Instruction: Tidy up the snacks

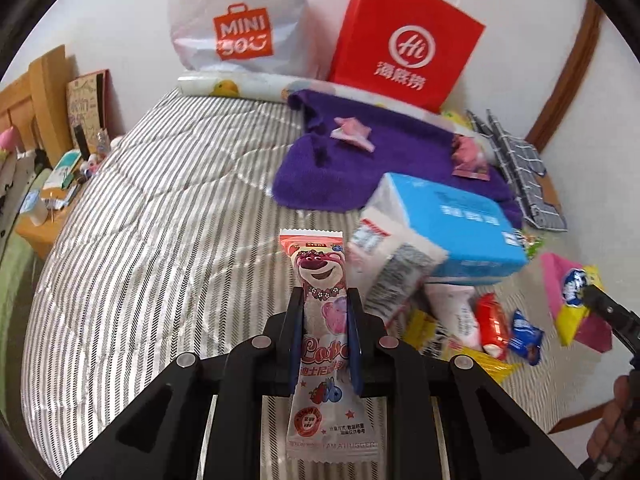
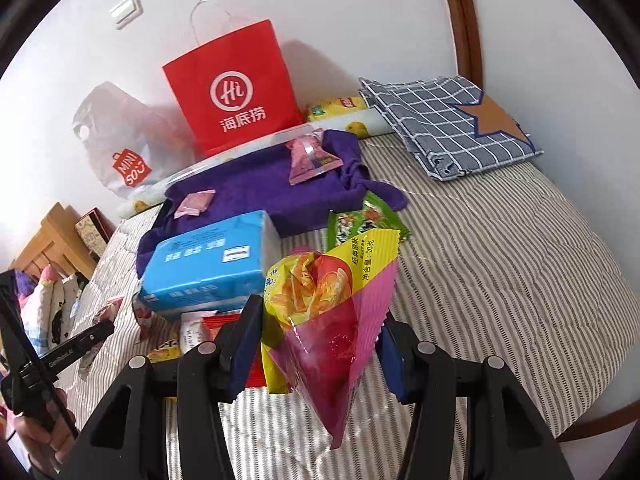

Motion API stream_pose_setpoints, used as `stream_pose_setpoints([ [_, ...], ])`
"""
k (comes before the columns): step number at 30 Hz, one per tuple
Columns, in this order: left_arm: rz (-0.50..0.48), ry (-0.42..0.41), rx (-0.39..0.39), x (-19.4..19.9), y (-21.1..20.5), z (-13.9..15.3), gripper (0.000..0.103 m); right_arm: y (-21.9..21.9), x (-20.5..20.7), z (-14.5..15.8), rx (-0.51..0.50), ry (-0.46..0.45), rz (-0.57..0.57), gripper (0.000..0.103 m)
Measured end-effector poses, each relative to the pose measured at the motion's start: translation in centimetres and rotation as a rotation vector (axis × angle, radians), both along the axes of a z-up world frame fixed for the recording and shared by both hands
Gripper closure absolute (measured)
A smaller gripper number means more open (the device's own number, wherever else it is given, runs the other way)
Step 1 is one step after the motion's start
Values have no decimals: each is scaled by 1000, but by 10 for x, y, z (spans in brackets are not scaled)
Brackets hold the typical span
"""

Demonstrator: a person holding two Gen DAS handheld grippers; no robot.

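Observation:
My left gripper (image 1: 325, 300) is shut on a long pink bear-print candy packet (image 1: 322, 280), held upright above the striped bed. My right gripper (image 2: 320, 312) is shut on a yellow and pink chip bag (image 2: 332, 300), lifted above the bed; that bag also shows at the right of the left wrist view (image 1: 572, 300). Loose snacks lie in a pile by a blue tissue pack (image 1: 452, 216): a red packet (image 1: 494, 326), a blue packet (image 1: 526, 336) and a green packet (image 2: 366, 220). Two pink packets (image 1: 352, 134) (image 2: 310, 158) lie on a purple towel (image 1: 384, 160).
A red paper bag (image 2: 232, 88) and a white Miniso plastic bag (image 1: 236, 20) stand against the wall at the back. A folded checked cloth (image 2: 448, 120) lies at the back right. A wooden bedside shelf (image 1: 44, 120) with small items is at the left.

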State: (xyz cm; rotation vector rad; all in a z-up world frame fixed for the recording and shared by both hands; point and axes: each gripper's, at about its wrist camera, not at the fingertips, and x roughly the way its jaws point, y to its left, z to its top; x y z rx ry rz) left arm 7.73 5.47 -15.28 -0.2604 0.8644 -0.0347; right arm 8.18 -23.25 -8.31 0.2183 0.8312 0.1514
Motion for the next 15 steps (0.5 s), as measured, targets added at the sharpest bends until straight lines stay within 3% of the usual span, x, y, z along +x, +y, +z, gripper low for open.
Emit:
stream_pose_setpoints([
  [15,-111,-48,-12,-7,-28,26,84,14,-5,15,-15,-30,35,53],
])
